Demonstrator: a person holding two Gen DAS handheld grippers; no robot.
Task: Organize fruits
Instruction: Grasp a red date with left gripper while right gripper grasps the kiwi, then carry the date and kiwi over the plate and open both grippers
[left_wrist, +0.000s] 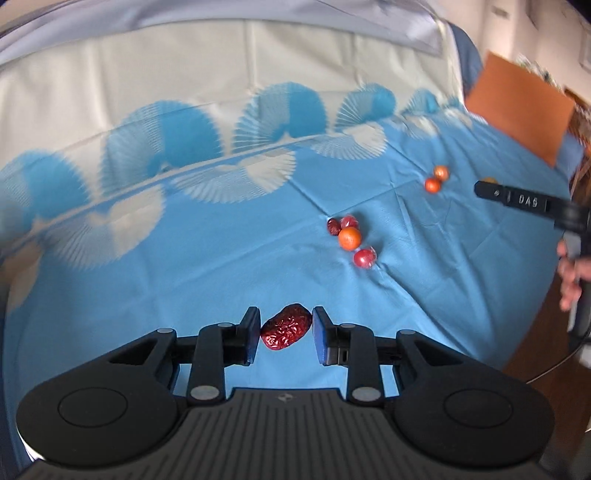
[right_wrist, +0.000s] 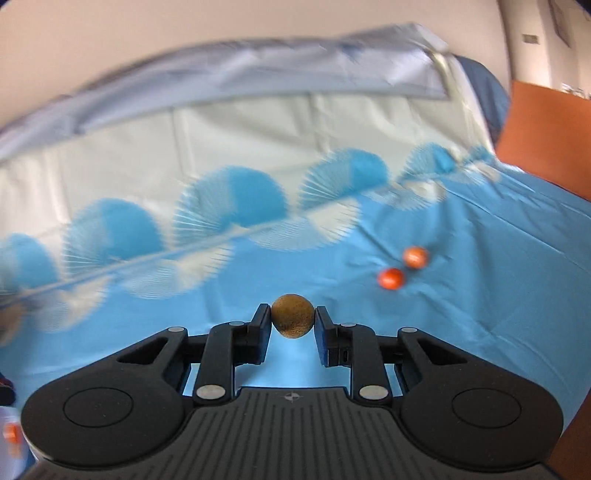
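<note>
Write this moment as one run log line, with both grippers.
left gripper: shut on red date | right gripper: shut on brown round fruit | both above blue cloth

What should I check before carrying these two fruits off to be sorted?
1. Left gripper shut on the wrinkled red date: ok.
2. Right gripper shut on the round brown fruit: ok.
3. Both fruits lifted clear of the blue cloth: ok.
4. Drop-off container in view: not ok, none visible.
5. Fruits left to sort: not ok, a cluster of four and two orange ones remain on the cloth.
6. Grip firm enough for travel: cannot tell.
</note>
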